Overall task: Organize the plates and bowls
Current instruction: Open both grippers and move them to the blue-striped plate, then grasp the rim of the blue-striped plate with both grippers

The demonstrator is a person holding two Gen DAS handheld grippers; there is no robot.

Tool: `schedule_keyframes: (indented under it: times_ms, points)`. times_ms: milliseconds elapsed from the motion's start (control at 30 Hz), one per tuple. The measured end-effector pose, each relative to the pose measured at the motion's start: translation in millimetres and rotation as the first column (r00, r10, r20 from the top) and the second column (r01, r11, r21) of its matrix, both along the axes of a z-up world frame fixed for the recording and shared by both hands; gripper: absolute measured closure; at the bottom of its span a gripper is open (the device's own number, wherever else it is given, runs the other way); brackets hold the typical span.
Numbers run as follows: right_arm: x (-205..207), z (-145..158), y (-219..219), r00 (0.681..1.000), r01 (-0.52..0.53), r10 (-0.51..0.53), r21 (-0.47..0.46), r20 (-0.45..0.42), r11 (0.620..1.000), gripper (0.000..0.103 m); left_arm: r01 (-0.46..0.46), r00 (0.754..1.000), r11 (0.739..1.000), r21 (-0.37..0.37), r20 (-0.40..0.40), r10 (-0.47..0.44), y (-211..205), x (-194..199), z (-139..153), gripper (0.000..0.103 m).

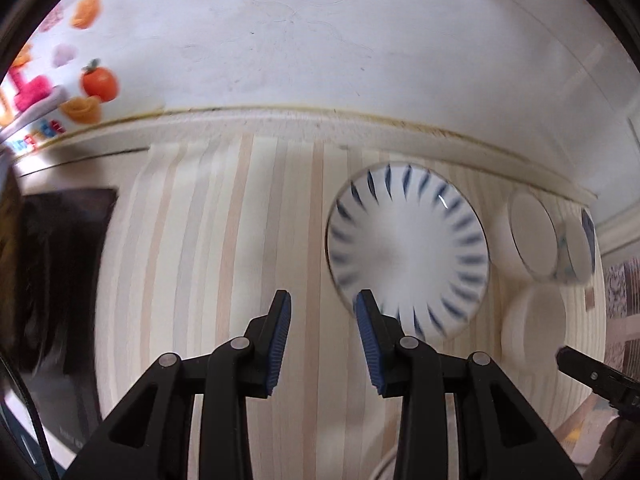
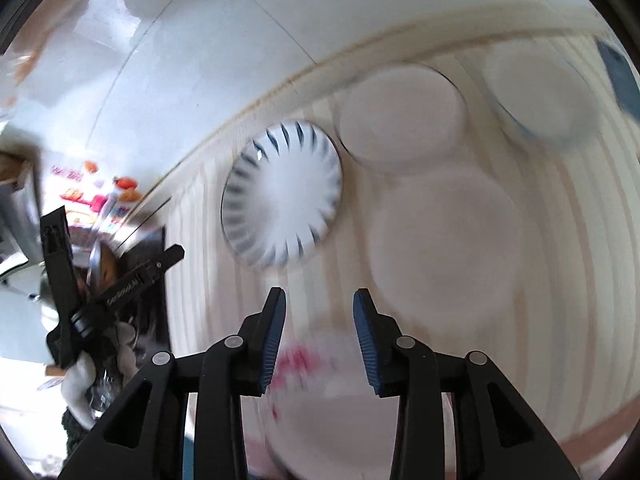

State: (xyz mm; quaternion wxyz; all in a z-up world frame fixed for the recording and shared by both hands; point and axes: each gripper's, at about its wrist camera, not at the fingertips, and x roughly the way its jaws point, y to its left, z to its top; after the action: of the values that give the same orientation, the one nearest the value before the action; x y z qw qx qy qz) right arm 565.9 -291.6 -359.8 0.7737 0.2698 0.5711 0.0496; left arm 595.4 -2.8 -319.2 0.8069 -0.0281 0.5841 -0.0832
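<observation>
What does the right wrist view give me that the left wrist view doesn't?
Only the right wrist view shows the dish with red markings below the open right gripper, and the whole plain white plate. Only the left wrist view shows the small patterned bowl beside a plain one. Both show the blue-striped plate on the wooden table and the open left gripper.

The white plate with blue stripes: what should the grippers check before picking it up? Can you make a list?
1. Left gripper jaws open: ok.
2. Right gripper jaws open and holding nothing: ok.
3. White plate with blue stripes lying flat on the pale striped wooden table: ok.
4. Nothing stacked on it: ok.
5. Plain white plate close beside it in the right wrist view, touching or not: cannot tell.
6. Pictures sharp enough to aim: not ok, blurred.
</observation>
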Motion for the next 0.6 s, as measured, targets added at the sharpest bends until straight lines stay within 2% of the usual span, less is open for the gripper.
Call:
schedule_keyframes:
  times_ms: [200,300,367,467,600]
  points:
    - [80,-34,27,0.997,0.01,-0.019,-0.107,-0.076,0.994,0.065,0.053,0.995,0.998,0.02,-0.084,-0.051,-9,56,-44,0.072]
    - [97,-55,35,0.994,-0.015,-0.006,-0.192,-0.113,0.981,0.065,0.081,0.989,0.996,0.037,-0.129,-0.076,-15,70,-70,0.07]
    - [102,-67,36,0.991,-0.015,-0.013,-0.2,-0.137,0.98,0.065,0.101,0.985,0.995,0.007,-0.143,-0.099,-19,75,-80,0.069]
    - [108,-75,40,0.99,-0.012,-0.023,-0.247,-0.136,0.969,0.078,0.132,0.984,0.991,-0.001,-0.123,-0.131,-28,78,-83,0.071]
    - [114,-79,46,0.99,-0.018,-0.022,-0.283,-0.14,0.959,0.084,0.175,0.98,0.984,0.007,-0.096,-0.174,-39,76,-82,0.076]
